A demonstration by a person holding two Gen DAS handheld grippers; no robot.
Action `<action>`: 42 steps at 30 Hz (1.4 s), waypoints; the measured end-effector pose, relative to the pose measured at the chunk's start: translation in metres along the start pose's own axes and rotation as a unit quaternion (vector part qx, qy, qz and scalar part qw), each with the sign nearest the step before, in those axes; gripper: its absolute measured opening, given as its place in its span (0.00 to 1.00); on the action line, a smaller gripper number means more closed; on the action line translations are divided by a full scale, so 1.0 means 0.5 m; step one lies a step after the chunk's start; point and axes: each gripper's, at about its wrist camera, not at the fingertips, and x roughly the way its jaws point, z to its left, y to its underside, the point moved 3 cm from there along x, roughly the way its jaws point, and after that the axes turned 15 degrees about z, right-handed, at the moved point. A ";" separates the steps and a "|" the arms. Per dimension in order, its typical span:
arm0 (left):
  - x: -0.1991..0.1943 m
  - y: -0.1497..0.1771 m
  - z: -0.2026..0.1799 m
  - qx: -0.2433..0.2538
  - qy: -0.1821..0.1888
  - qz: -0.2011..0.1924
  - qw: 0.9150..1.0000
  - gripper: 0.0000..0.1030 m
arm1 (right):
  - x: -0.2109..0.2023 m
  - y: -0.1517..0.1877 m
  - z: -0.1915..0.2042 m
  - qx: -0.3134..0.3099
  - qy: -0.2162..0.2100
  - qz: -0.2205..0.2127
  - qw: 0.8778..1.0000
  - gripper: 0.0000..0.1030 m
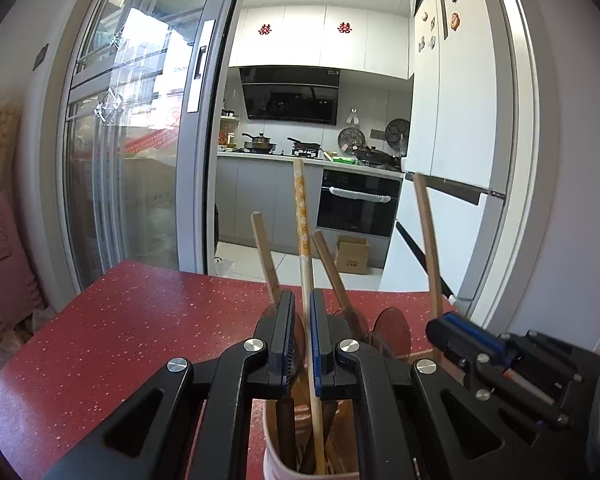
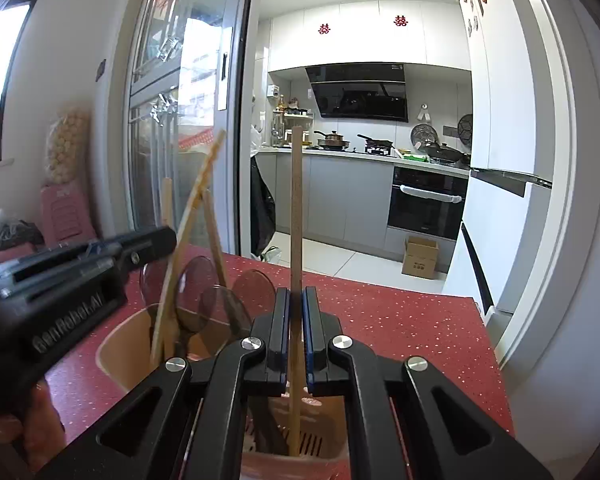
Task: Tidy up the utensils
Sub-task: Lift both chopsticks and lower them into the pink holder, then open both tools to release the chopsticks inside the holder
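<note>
Two hand-held grippers over a utensil holder (image 2: 124, 344) on a red table (image 1: 120, 320). The left gripper (image 1: 302, 316) is clamped on a patterned chopstick (image 1: 302, 208), whose lower end already sits inside the holder; the right gripper (image 2: 298, 312) is clamped on a plain wooden stick (image 2: 297, 200), its tip reaching into a slotted compartment (image 2: 300, 436) of the holder. The step in hand is judged to be lowering each stick into its compartment. It is done well if each stick is kept near upright, is eased down until its tip meets the bottom, and is released only then, so that it does not tip out or knock its neighbours; the two grippers, just beside each other, should be kept from colliding. Counted in the right view: two grippers, two gripped sticks, four wooden spoons (image 2: 198, 284) standing bowl-up in the holder, though overlap makes that count uncertain, and one holder.
</note>
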 end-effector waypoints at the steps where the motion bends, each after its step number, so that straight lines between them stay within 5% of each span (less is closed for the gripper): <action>1: -0.002 0.003 0.001 0.000 0.000 0.002 1.000 0.36 | -0.002 0.000 0.002 -0.001 0.000 -0.001 1.000 0.06; 17: -0.044 0.029 0.049 -0.020 -0.020 0.030 0.999 0.36 | 0.029 0.002 0.006 -0.002 -0.043 0.051 0.998 0.08; 21: -0.048 0.039 0.052 -0.020 -0.021 0.042 0.999 0.36 | 0.025 -0.003 -0.005 0.007 -0.067 0.071 0.995 0.45; 32: -0.071 0.069 0.052 -0.014 -0.024 0.096 0.995 0.36 | -0.038 0.006 -0.030 0.050 -0.090 0.086 0.991 0.51; 42: -0.127 0.139 0.065 -0.011 -0.023 0.145 0.989 0.36 | -0.109 0.084 -0.037 0.087 -0.097 0.129 0.983 0.60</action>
